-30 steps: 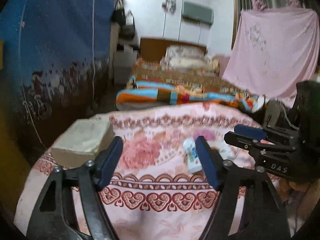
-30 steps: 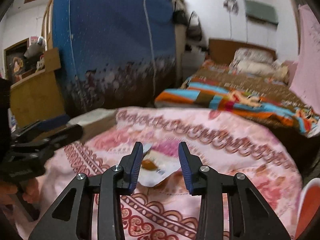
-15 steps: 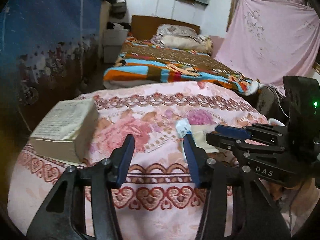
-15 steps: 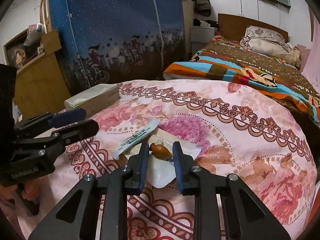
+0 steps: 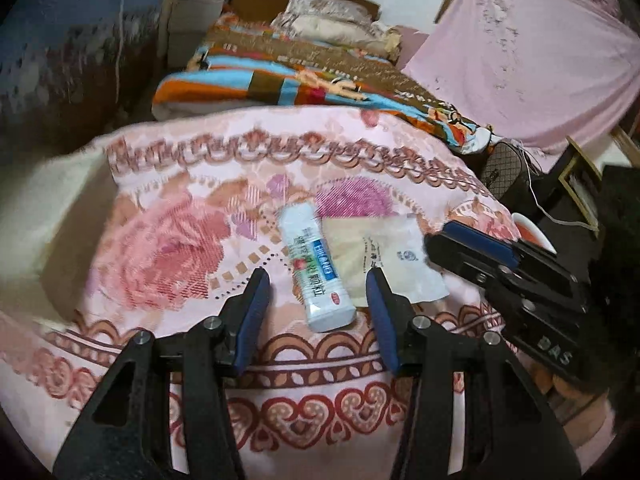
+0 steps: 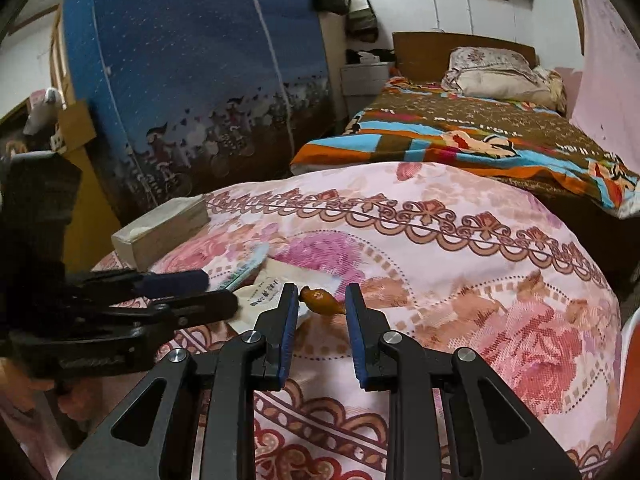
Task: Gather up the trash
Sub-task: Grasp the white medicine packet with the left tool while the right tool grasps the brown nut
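A white sachet tube [image 5: 316,268] with blue and green print lies on the pink flowered cloth [image 5: 168,248]. It sits between the fingers of my left gripper [image 5: 318,280], which is open, with a gap on both sides. Beside the tube lies a flat white paper packet [image 5: 388,256]. My right gripper [image 6: 321,294] is shut on a small orange-brown scrap [image 6: 322,300] just above that packet [image 6: 260,292]. From the right, the right gripper [image 5: 436,236] reaches over the packet's edge. In the right wrist view, the left gripper [image 6: 220,290] covers part of the tube [image 6: 248,264].
A thick beige book [image 6: 160,228] lies at the cloth's left edge. Beyond the table are a bed with a striped blanket [image 6: 460,140], a blue patterned drape [image 6: 180,80] and a pink sheet [image 5: 520,60]. A white and red object [image 5: 532,232] sits at the table's right.
My left gripper tipped down, moved in over the tube and narrowed its jaws. My right gripper closed on the orange-brown scrap.
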Demonstrator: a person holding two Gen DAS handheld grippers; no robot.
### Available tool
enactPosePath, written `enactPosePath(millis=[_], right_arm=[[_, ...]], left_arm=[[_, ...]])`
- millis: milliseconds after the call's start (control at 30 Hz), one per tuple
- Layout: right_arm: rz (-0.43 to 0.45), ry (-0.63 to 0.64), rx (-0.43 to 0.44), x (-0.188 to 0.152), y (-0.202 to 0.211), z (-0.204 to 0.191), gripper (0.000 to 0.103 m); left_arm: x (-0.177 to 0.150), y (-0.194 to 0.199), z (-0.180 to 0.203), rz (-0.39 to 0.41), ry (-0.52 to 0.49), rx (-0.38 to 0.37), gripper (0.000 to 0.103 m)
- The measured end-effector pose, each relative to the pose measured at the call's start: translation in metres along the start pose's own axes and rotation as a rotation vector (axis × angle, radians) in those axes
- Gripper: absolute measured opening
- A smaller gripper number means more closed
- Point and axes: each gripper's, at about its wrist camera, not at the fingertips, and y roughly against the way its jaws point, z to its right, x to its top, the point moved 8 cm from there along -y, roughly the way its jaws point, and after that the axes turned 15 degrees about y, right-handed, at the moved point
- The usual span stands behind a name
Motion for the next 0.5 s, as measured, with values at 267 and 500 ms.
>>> enactPosePath(millis=[267, 500], right_arm=[[0.001, -0.001, 0.005, -0.0005, 0.0007, -0.0001, 0.022], [0.001, 0.003, 0.000, -0.0009, 0.0005, 0.0004, 0.022]], left_arm=[[-0.0031, 0.0054, -0.0043, 0.013, 0.045, -0.035, 0.011], [-0.0033, 0.0055, -0.0033, 0.018, 0.044, -0.042, 0.006]])
